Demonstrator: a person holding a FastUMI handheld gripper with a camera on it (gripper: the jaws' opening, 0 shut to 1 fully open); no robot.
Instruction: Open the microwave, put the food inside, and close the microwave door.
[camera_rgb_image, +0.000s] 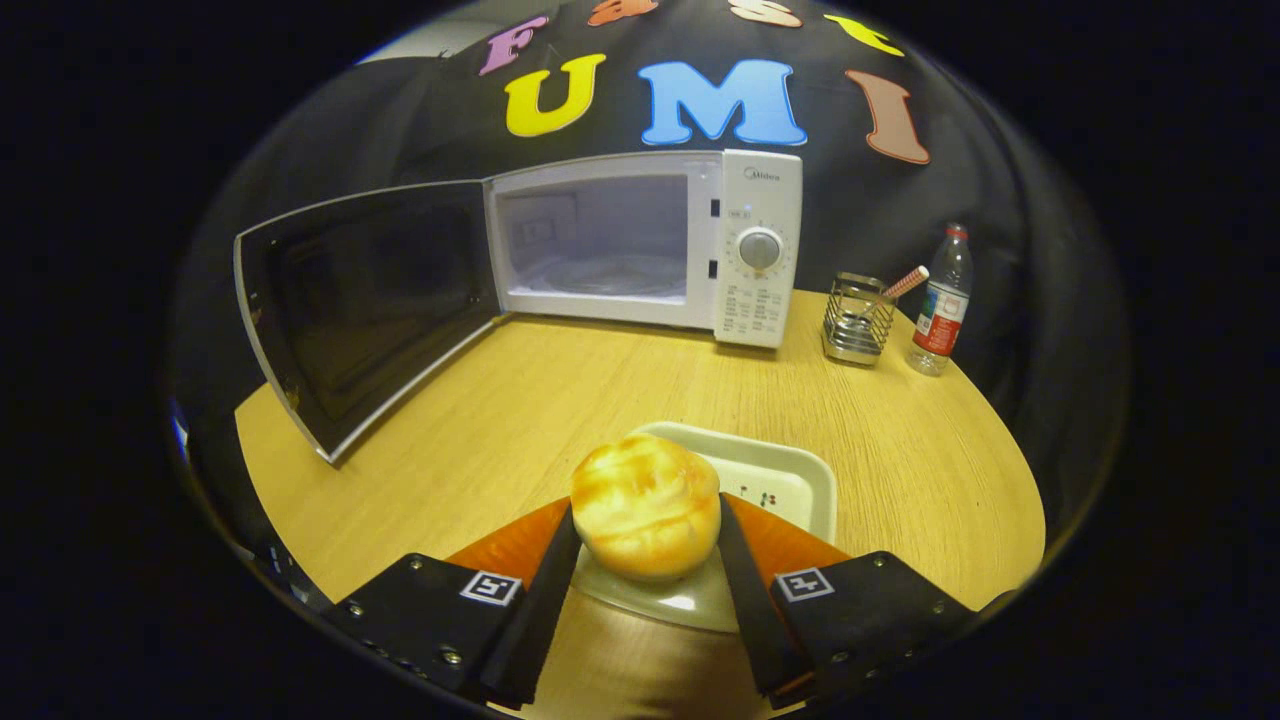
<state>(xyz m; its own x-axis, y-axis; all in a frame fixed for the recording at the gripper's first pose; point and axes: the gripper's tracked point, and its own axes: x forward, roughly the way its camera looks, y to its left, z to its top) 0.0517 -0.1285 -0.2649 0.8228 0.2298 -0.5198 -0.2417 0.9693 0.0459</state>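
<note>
Gripper, lower centre: fingers pinching bread bun over white tray; microwave upper centre, door open.

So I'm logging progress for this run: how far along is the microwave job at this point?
Done: the microwave stands with its door swung wide open. In hand: the claw is shut on the bun, both fingers pressing its sides, over the white plate on the table. Left: carry the bun into the lit cavity, release it, then close the door.
</note>
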